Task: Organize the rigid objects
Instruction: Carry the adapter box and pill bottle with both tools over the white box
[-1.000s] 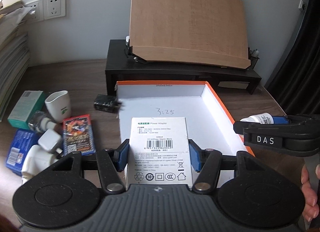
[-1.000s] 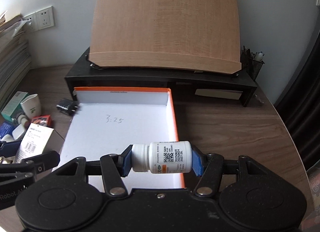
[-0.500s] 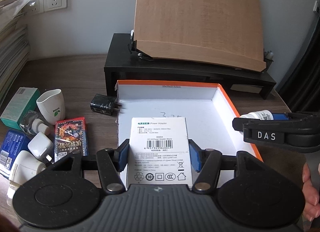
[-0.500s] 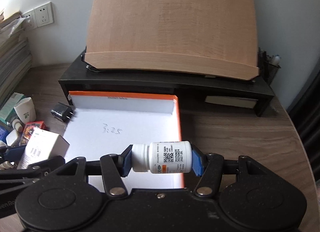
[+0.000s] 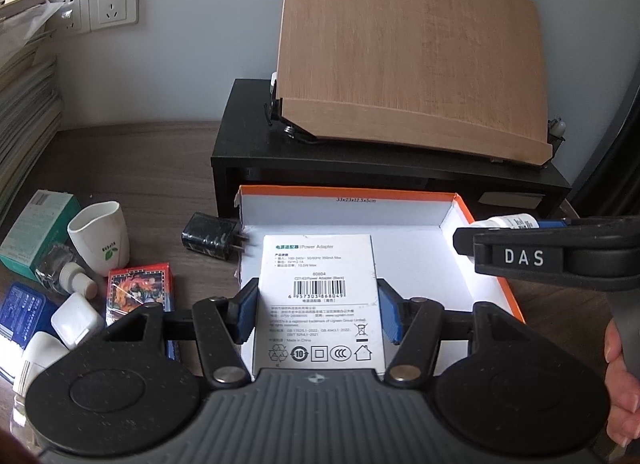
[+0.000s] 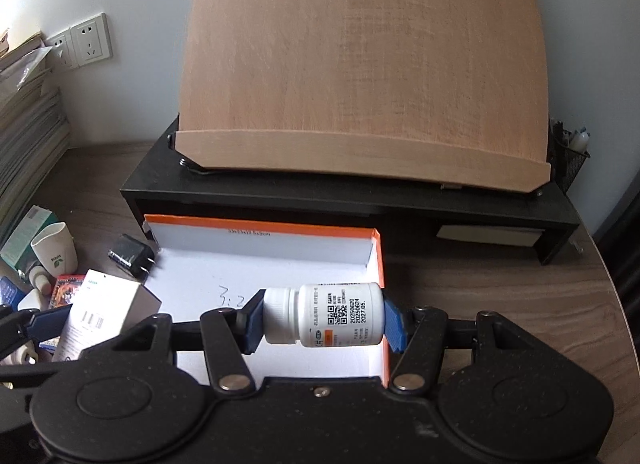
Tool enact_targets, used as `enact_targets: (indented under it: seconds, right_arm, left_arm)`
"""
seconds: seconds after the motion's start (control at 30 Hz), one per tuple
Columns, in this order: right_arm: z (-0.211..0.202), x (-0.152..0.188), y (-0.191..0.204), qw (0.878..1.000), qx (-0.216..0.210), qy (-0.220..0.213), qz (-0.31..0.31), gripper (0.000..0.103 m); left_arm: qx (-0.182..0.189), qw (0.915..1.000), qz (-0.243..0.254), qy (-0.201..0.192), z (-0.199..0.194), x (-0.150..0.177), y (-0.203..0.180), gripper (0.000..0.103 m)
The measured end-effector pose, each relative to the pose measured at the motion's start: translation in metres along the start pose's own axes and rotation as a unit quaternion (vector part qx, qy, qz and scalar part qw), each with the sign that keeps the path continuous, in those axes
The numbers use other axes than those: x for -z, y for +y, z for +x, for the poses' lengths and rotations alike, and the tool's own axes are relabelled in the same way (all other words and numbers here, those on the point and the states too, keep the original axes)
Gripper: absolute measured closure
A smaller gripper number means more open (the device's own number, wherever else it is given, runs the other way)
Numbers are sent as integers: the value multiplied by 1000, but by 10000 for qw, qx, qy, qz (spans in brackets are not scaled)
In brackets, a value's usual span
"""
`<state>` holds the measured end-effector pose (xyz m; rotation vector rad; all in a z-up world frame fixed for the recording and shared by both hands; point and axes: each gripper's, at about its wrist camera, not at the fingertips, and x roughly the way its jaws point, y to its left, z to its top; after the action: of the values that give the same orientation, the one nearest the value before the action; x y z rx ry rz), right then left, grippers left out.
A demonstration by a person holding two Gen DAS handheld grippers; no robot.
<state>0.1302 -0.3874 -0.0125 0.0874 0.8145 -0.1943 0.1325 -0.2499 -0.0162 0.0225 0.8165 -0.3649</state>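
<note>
Left claw [image 5: 318, 314] around adapter box [image 5: 316, 296]

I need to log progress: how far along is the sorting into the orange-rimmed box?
Done: nothing lies in the white-lined, orange-rimmed cardboard box yet. In hand: the left gripper clamps a white power-adapter carton; the right gripper clamps a white pill bottle sideways. Left: black plug charger, white cup, red card pack, white chargers.

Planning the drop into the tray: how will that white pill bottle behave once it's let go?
The pill bottle lies sideways, clamped end to end in the right gripper, so its round body would probably roll on the flat floor of the orange tray. It looks like rigid, smooth plastic, unlikely to deform.
</note>
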Motion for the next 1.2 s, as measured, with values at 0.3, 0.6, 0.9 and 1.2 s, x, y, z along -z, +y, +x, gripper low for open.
enact_targets:
  seconds: [0.3,0.6,0.9,1.2]
  right_arm:
    - [5,-7,0,10000,8,-47,5,33]
    - [8,-10,2,10000,12,-57,-2,33]
    - [12,-11,4,10000,30,-30,-4,33]
    - [16,-13,6,10000,4,-5,-3,33]
  left_arm:
    - [-1,10000,30,-16,3,-2,-1,43]
    - [20,10000,47,-27,5,-4,-1,43]
    - [20,10000,52,-9,8,-5,-2,43]
    - [24,10000,51,6,11,-5,-1,43]
